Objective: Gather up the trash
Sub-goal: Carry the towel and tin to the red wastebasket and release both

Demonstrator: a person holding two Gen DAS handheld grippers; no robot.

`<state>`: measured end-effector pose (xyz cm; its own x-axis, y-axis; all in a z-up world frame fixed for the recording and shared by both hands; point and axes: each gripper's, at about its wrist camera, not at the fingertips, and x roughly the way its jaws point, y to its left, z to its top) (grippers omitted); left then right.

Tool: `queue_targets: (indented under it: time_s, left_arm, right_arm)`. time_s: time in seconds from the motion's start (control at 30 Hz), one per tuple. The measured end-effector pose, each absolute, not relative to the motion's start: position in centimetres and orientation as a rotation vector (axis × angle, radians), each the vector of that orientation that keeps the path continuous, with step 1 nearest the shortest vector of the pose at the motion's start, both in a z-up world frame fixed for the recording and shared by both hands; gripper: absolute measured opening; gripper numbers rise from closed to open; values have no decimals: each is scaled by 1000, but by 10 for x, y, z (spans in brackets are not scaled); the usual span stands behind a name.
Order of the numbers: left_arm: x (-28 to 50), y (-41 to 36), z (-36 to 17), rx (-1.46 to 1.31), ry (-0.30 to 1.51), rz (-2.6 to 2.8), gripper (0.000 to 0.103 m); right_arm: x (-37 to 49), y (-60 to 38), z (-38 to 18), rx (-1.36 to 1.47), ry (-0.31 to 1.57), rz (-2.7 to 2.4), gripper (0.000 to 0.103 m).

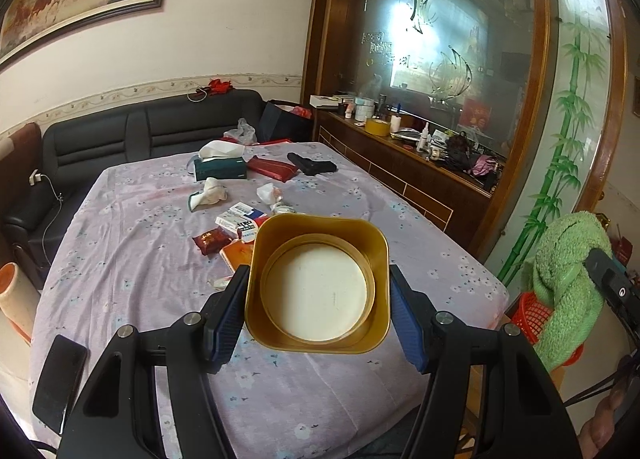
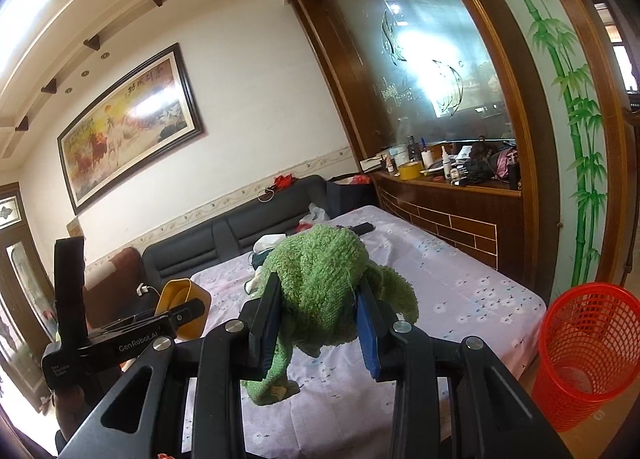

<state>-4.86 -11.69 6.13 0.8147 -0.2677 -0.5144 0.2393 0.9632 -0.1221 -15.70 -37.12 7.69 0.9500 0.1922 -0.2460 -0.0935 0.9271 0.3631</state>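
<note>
My left gripper (image 1: 318, 279) is shut on a gold square tub (image 1: 320, 283) with a round white bottom, its blue pads pressing both sides, held above the near part of the table. My right gripper (image 2: 320, 287) is shut on a bunched green towel (image 2: 324, 279) that hangs down over the cloth. The towel (image 1: 568, 279) also shows at the right of the left wrist view, and the tub (image 2: 182, 299) at the left of the right wrist view. Scraps lie mid-table: crumpled tissues (image 1: 210, 193), a red wrapper (image 1: 210, 241), small cartons (image 1: 240, 219) and an orange packet (image 1: 236, 253).
A lilac flowered cloth covers the table (image 1: 160, 259). On it are a green tissue box (image 1: 220, 167), a red pack (image 1: 272, 169), a black pistol-shaped object (image 1: 312, 165) and a phone (image 1: 60, 375). A red mesh basket (image 2: 584, 355) stands on the floor at the right. Behind are a sofa (image 1: 160, 127) and a cluttered sideboard (image 1: 420, 147).
</note>
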Motion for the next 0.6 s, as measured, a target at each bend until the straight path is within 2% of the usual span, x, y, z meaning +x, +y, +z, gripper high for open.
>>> queue_targets:
  time_s: [0.33, 0.6]
  left_arm:
    - [-43, -149, 69, -24, 558, -359, 65]
    - [-40, -217, 82, 23, 559, -564, 65]
  right_arm:
    - [-164, -386, 79, 359, 255, 109, 36]
    - [-183, -429, 88, 377, 206, -13, 36]
